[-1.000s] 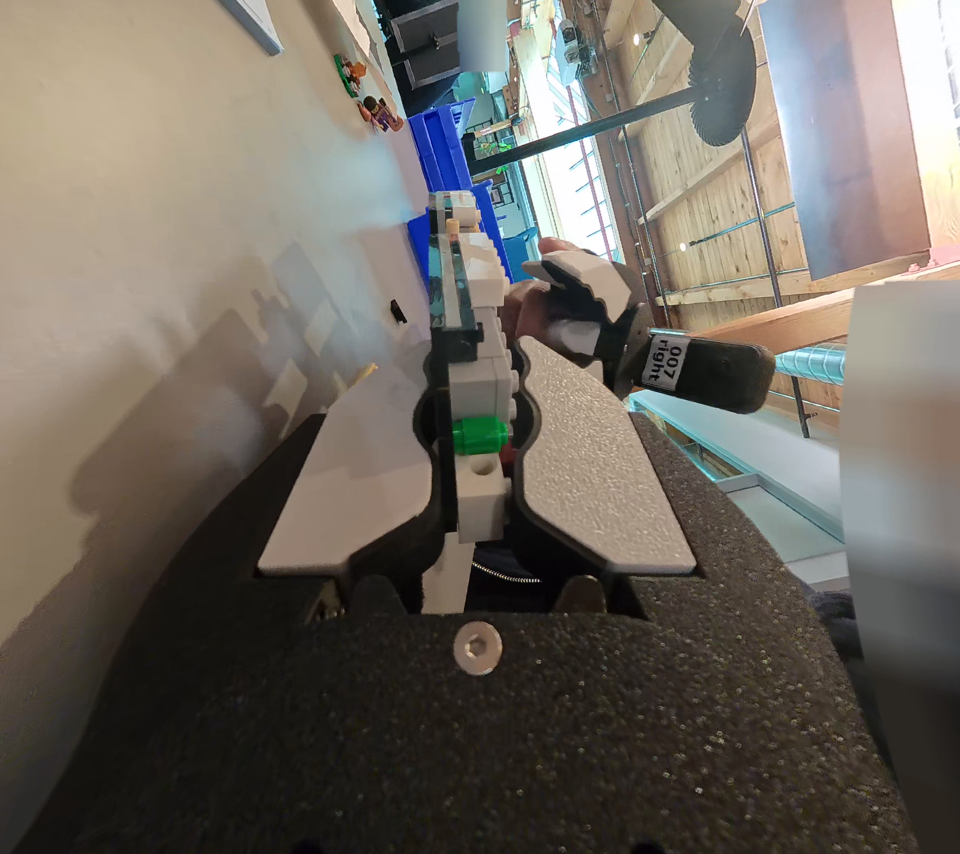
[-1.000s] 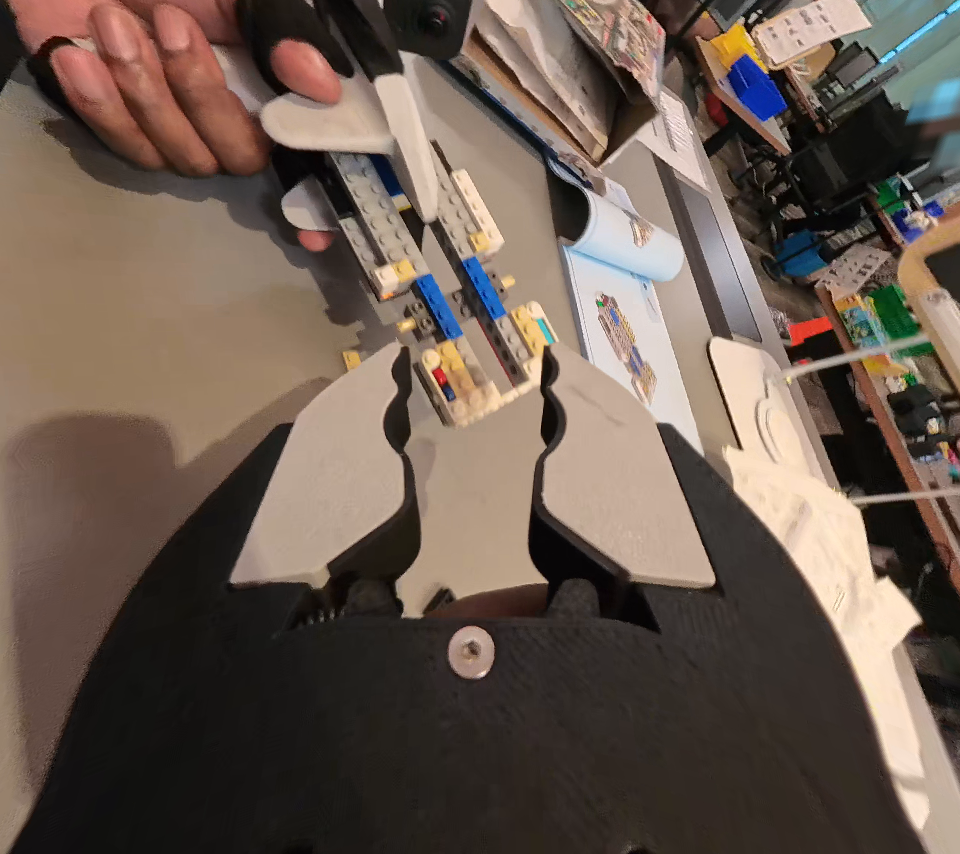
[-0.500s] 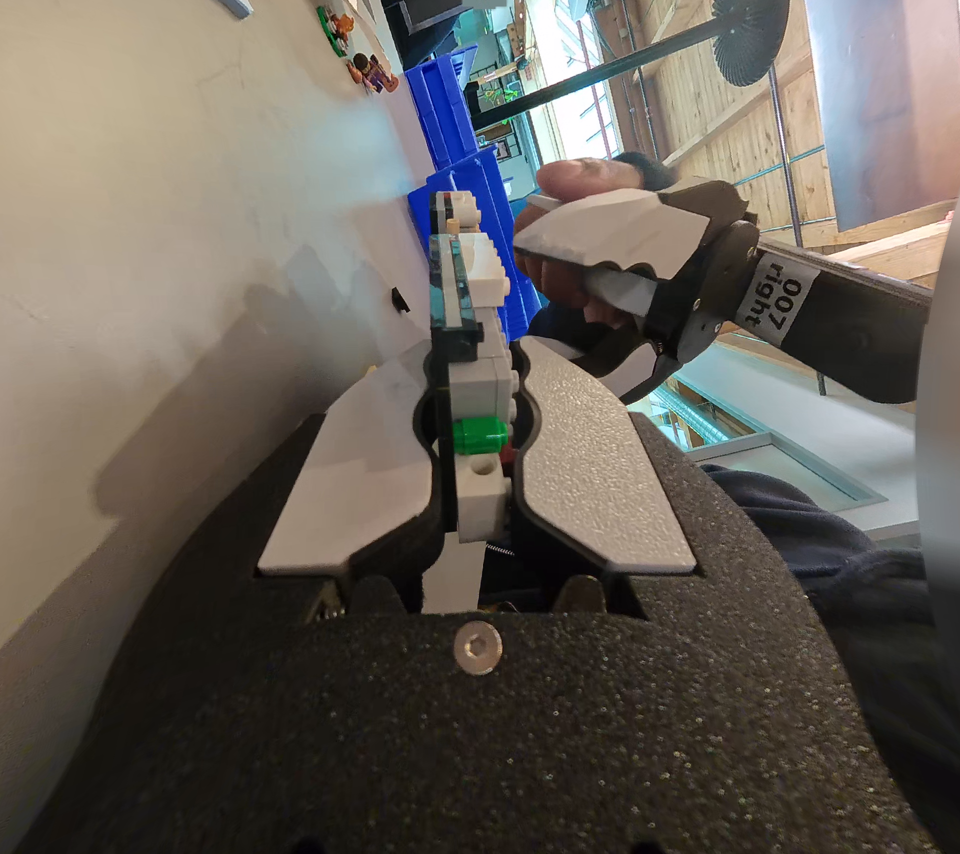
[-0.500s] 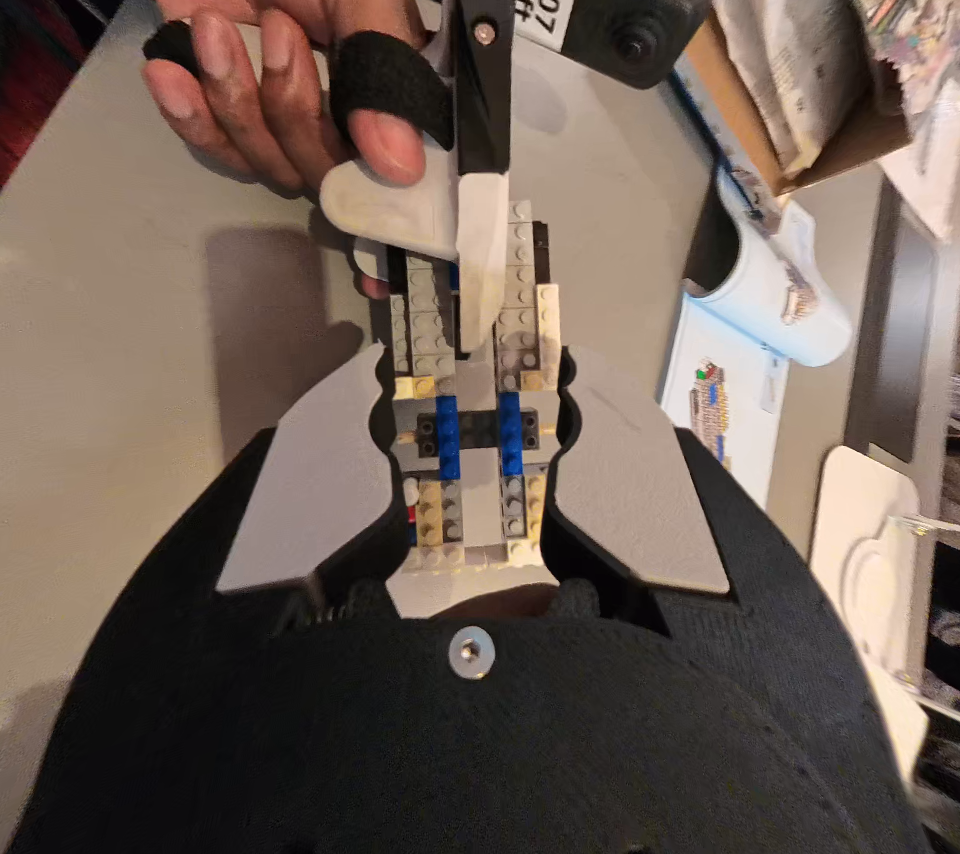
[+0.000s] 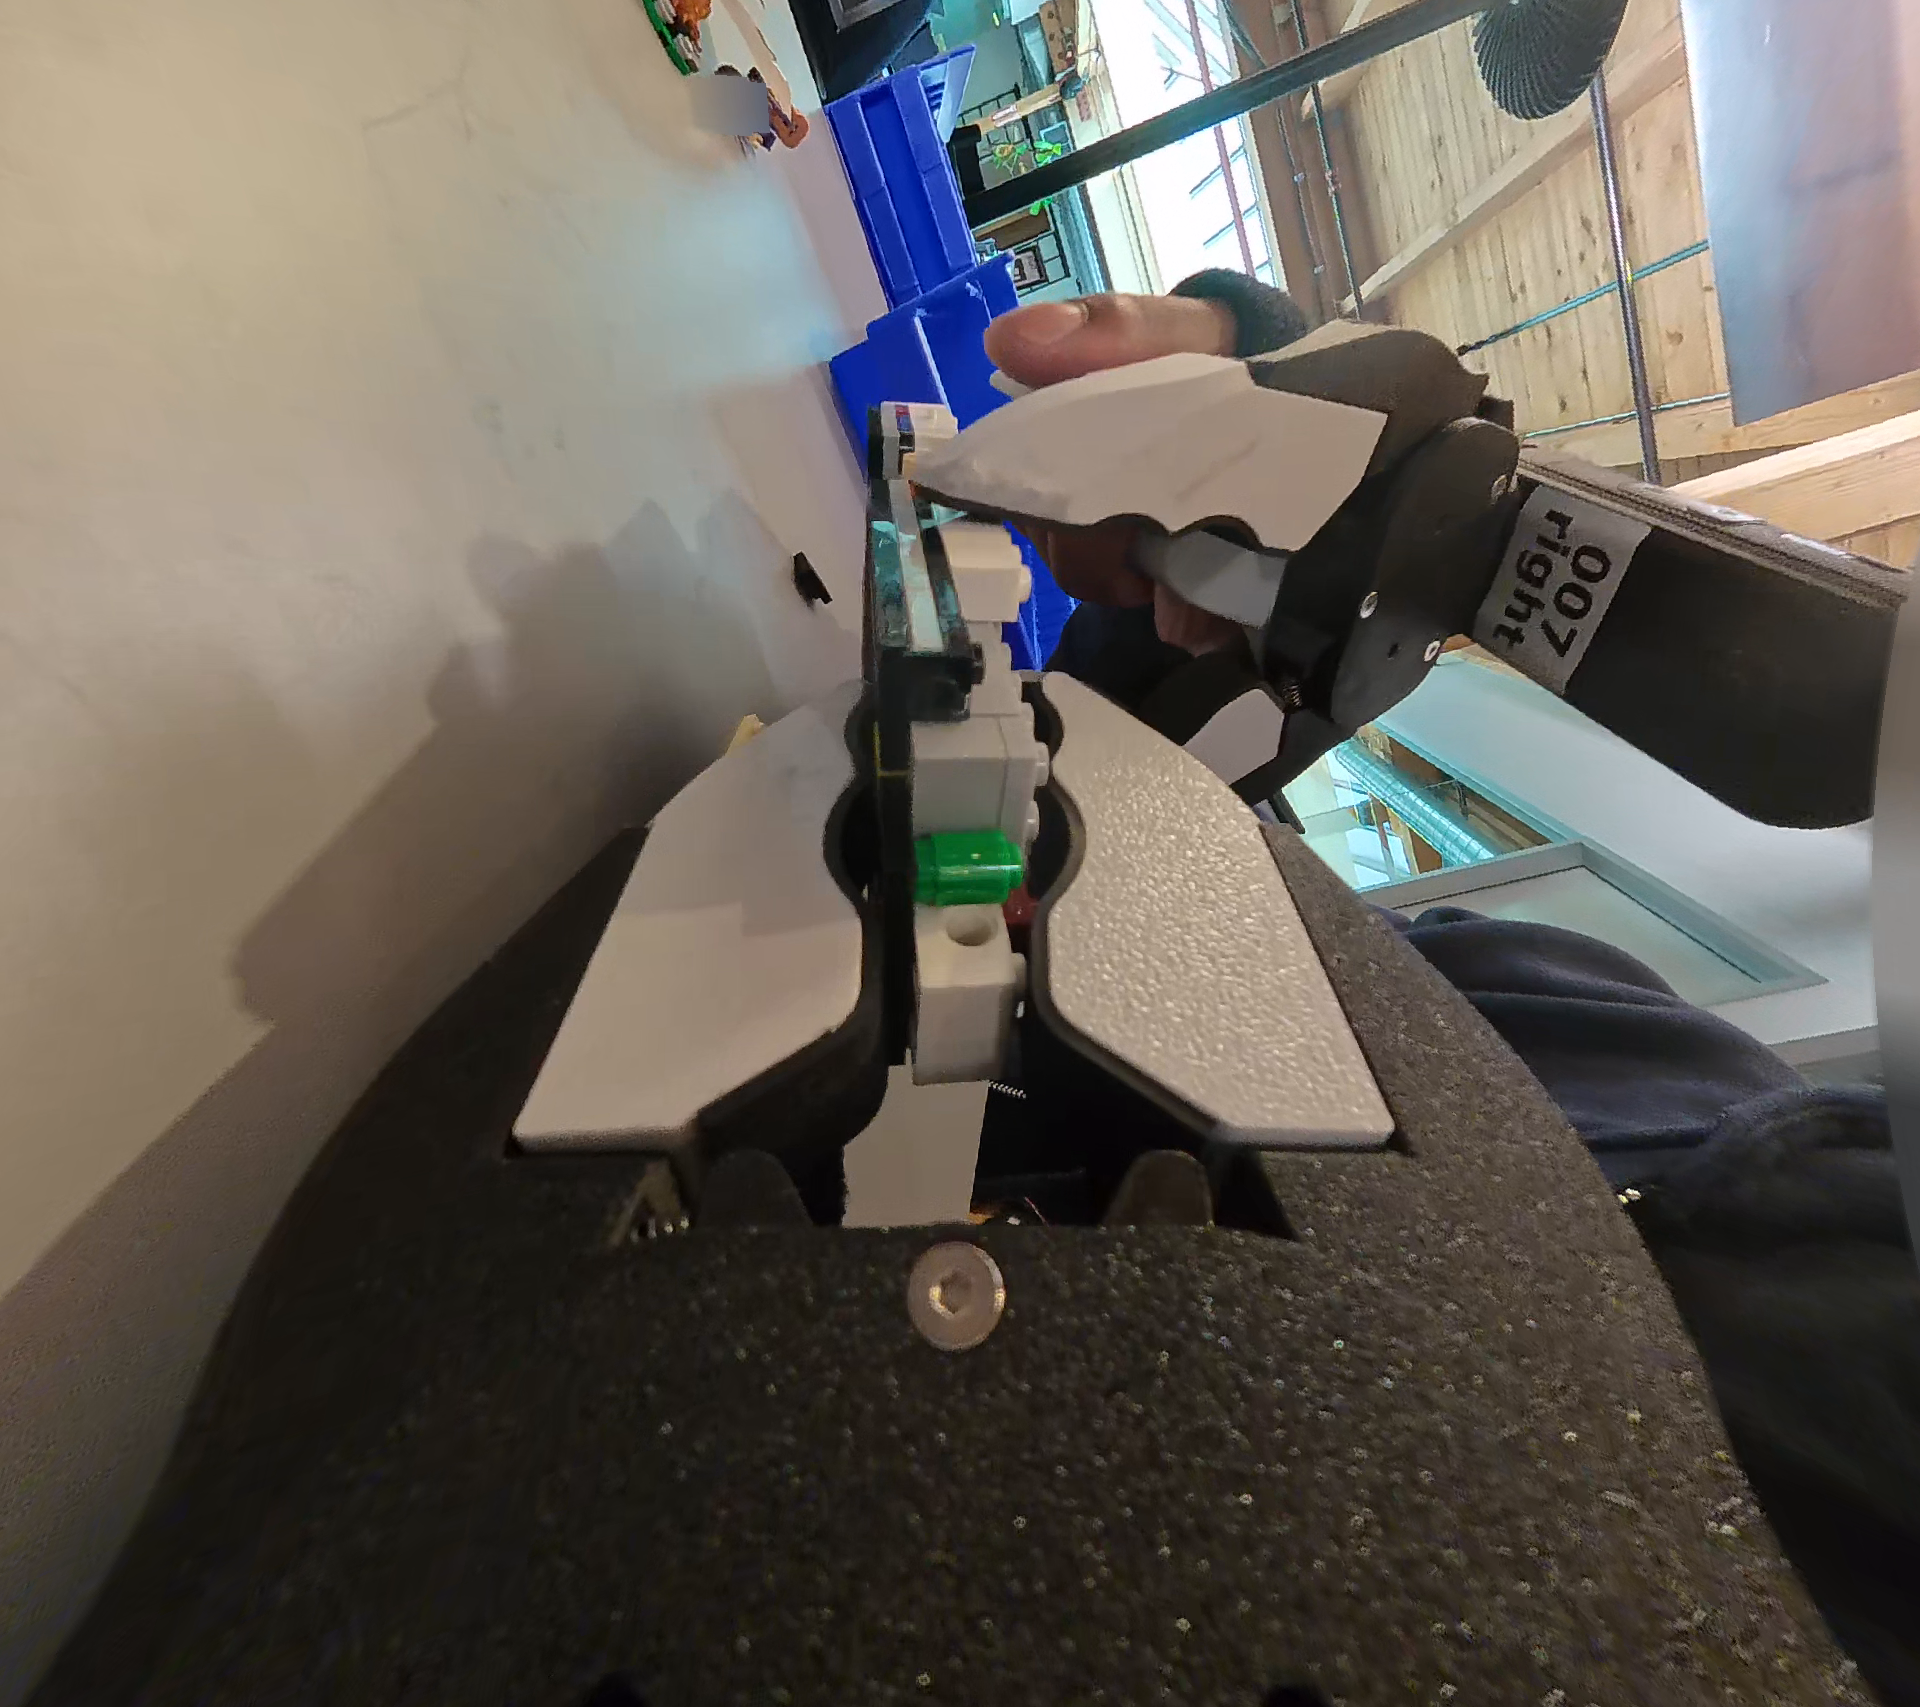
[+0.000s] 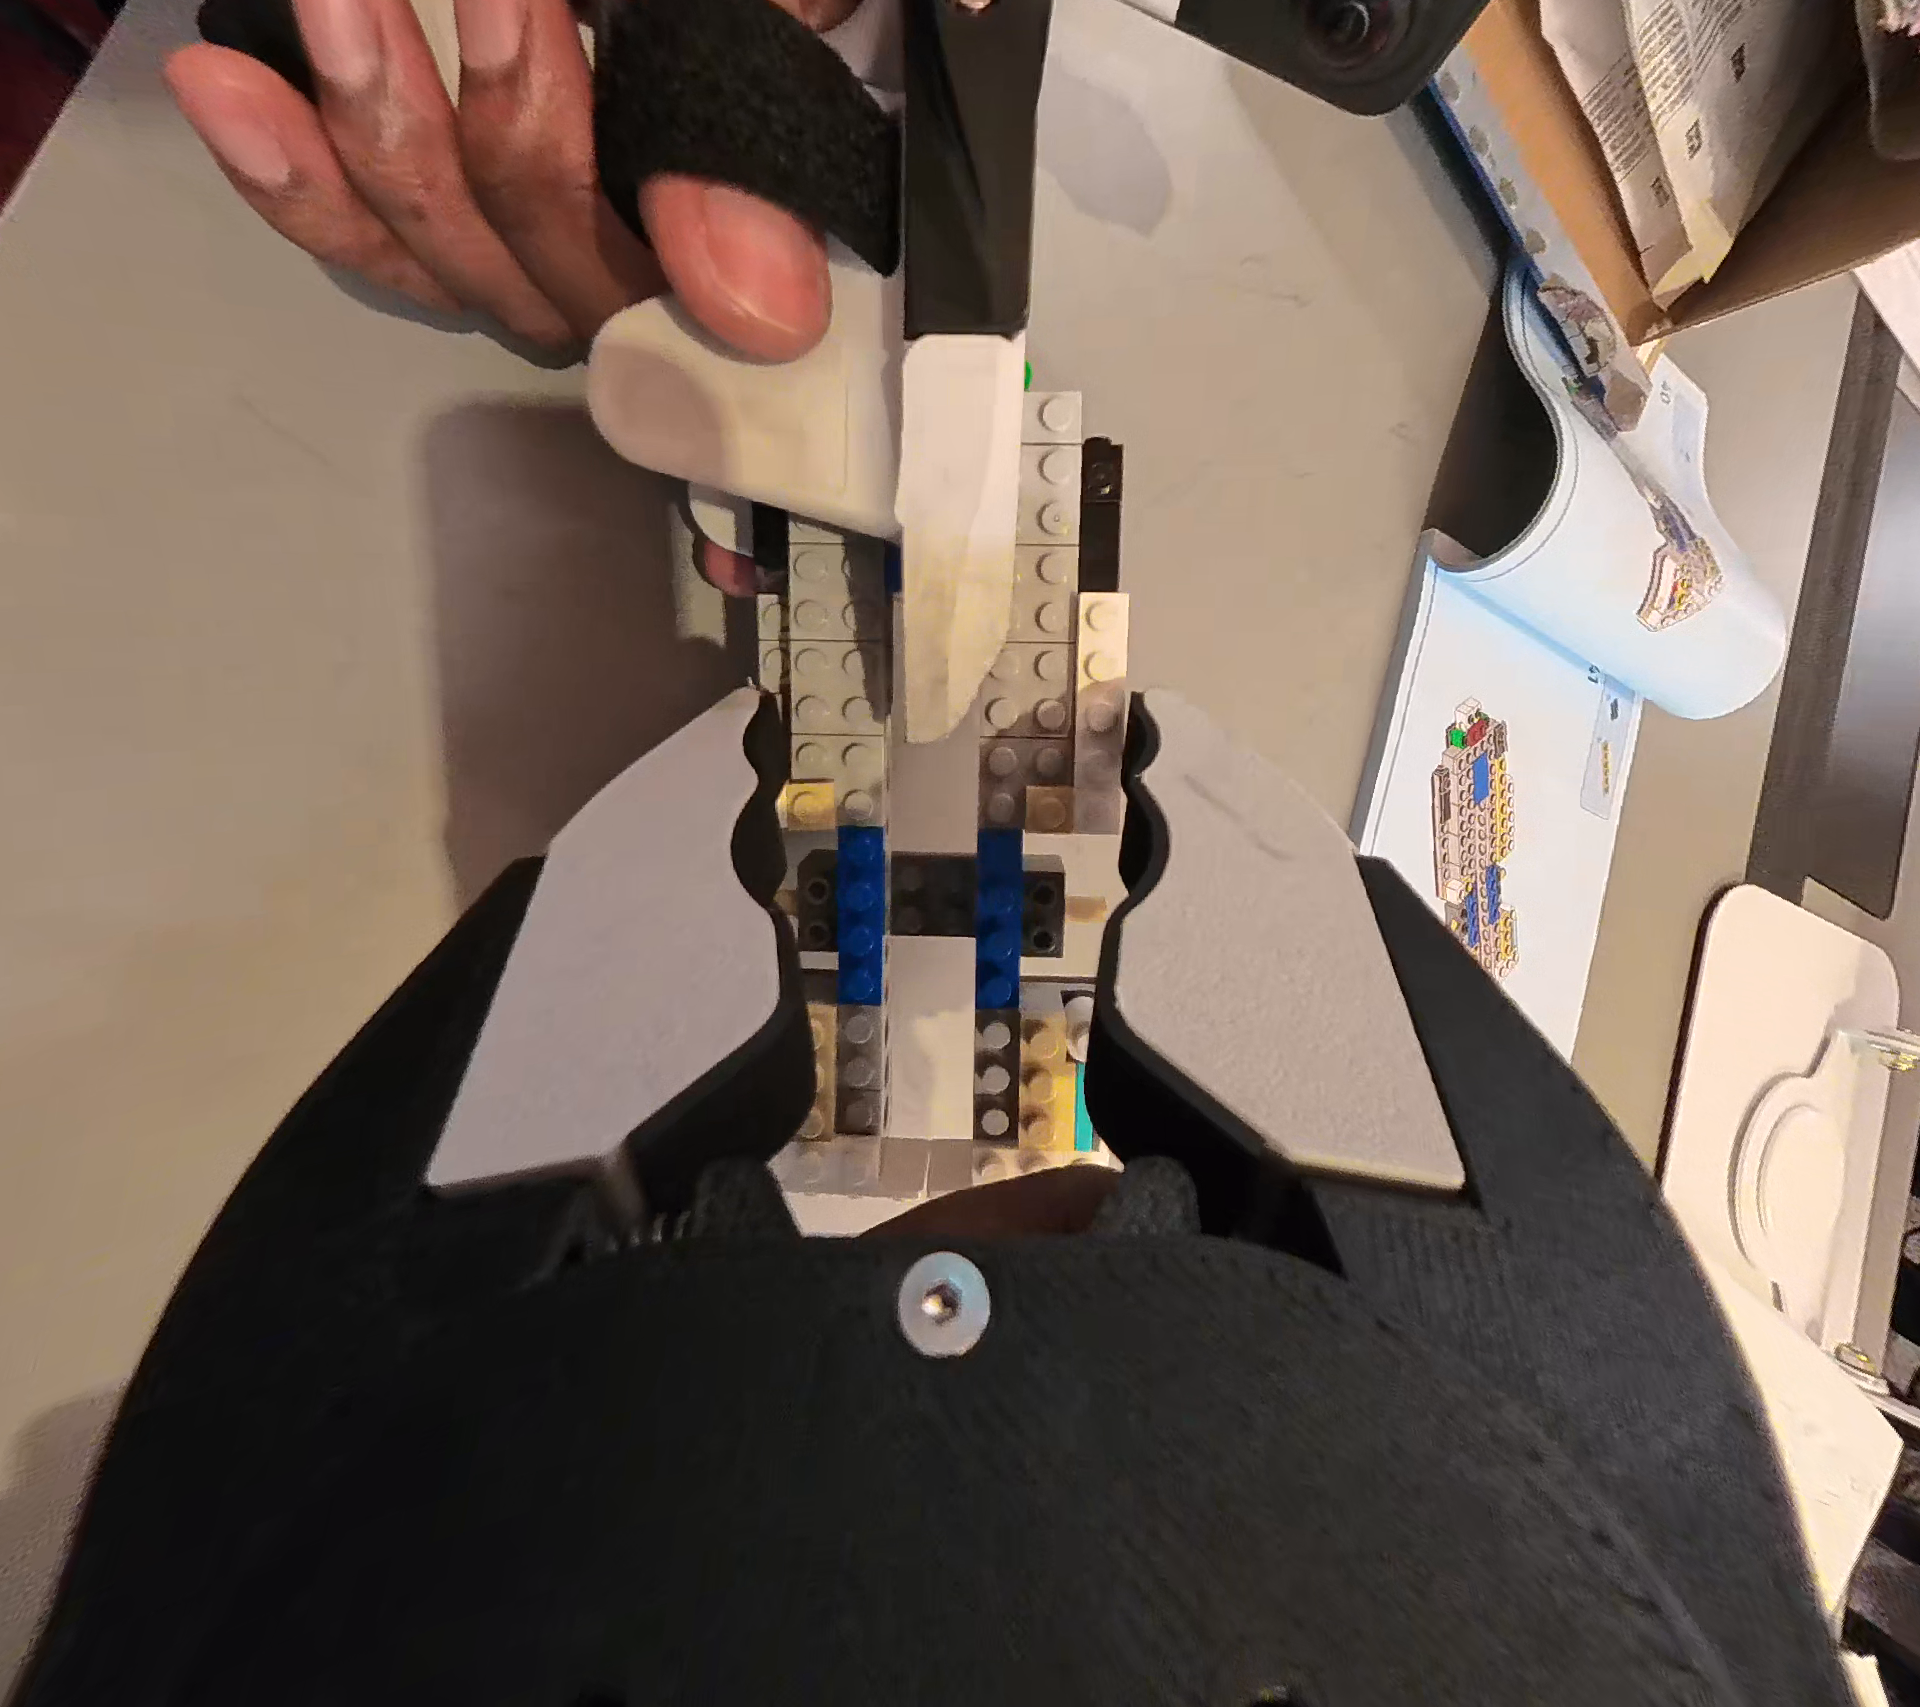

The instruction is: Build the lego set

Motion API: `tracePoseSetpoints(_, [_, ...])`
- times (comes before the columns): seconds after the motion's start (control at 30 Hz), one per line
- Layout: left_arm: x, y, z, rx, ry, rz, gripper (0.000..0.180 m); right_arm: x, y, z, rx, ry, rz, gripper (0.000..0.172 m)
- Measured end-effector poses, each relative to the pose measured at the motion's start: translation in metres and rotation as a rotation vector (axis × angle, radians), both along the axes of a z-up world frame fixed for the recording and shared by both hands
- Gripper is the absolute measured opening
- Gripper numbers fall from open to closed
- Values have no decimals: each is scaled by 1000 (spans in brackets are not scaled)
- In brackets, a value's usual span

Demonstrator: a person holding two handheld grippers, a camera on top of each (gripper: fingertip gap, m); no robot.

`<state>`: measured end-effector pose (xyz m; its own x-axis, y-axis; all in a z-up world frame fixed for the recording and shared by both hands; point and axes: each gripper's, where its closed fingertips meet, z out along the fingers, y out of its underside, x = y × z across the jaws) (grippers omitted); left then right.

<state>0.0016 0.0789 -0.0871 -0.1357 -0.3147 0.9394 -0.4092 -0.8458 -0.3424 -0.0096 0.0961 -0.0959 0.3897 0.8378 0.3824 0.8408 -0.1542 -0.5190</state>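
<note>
My left gripper [image 5: 951, 712] is shut on a long brick model [image 5: 961, 774] of grey, white, black, blue and tan bricks with a green piece, held edge-on beside the table [image 5: 312, 410]. In the right wrist view the model [image 6: 1049, 722] lies lengthwise between the fingers of my right gripper [image 6: 945, 712], which stands open around it; thin dark gaps show between pads and bricks. The left gripper's white finger [image 6: 951, 577] lies on top of the model, held by a person's hand [image 6: 468, 99]. The right gripper also shows in the left wrist view [image 5: 1091, 504] at the model's far end.
Blue bins [image 5: 904, 203] and small toy figures [image 5: 675, 10] stand farther along the table. A tiny black piece [image 5: 810, 582] lies by the model. An open instruction booklet [image 6: 1507, 784], a cardboard box of papers [image 6: 1714, 99] and a white flat stand [image 6: 1787, 1086] lie to the right. Left and right tips are no more than a few centimetres apart.
My right gripper opened wider and moved forward over the model, which now lies deep between its fingers. My left gripper kept its hold on the model.
</note>
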Motion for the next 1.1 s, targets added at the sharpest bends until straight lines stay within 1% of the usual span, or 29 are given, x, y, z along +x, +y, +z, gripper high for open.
tracePoseSetpoints(0.27, [-3,1,2,-19,-14,12,25,0,2,4,8,17,-23,61])
tracePoseSetpoints(0.4, [-2,4,2,-25,-15,29,24,-3,3,6,43,-18,-17,62])
tracePoseSetpoints(0.6, [-2,3,0,3,0,31,25,-6,3,2,50,-51,-11,64])
tracePoseSetpoints(0.77, [-1,3,0,6,-4,36,24,-10,3,8,57,-12,-7,63])
tracePoseSetpoints(0.87, [-1,3,0,7,-2,31,25,-9,5,5,59,-28,-11,62])
tracePoseSetpoints(1.1, [-1,1,1,24,-6,31,26,-11,7,5,47,0,-14,60])
